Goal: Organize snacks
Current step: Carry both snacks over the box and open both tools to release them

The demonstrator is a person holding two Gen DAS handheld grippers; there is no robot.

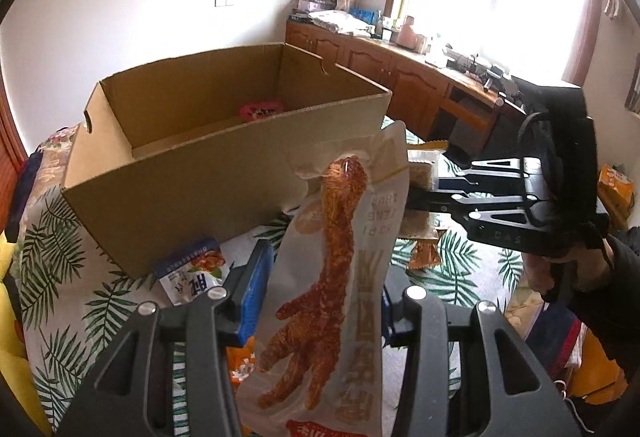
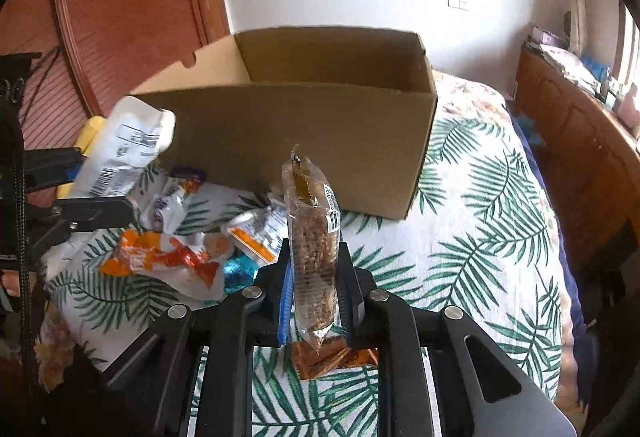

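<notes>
Above the palm-leaf bedspread (image 2: 480, 237), just short of the near wall of the open cardboard box (image 1: 224, 173), both pairs of tongs carry a snack clear of the bed. The left tongs (image 1: 320, 301) are closed on a white chicken-foot snack pouch (image 1: 332, 277), pinching it low down so the upper part stands free and leans toward the box; the pouch looks light, thin and floppy, with a glossy film that could slide between the pads, so a hold across the flat body, as here, seems safer than one on the crimped top seal. The right tongs (image 2: 316, 301) are closed on a clear-wrapped grain bar (image 2: 314, 249), gripped across its lower half and standing upright; the bar seems light and fairly stiff but crumbly, so I judge a hard squeeze would break it. In the box, only a pink packet (image 1: 262, 109) shows, at the far end, leaving plenty of floor. The near wall's rim is the edge to clear: either snack must rise above it before moving in, and the tall pouch could snag its loose top there. To the left of the right tongs, loose packets (image 2: 160, 257) litter the bedspread, while the right side lies open. The two tools hang near each other, so going in one at a time seems wise.
</notes>
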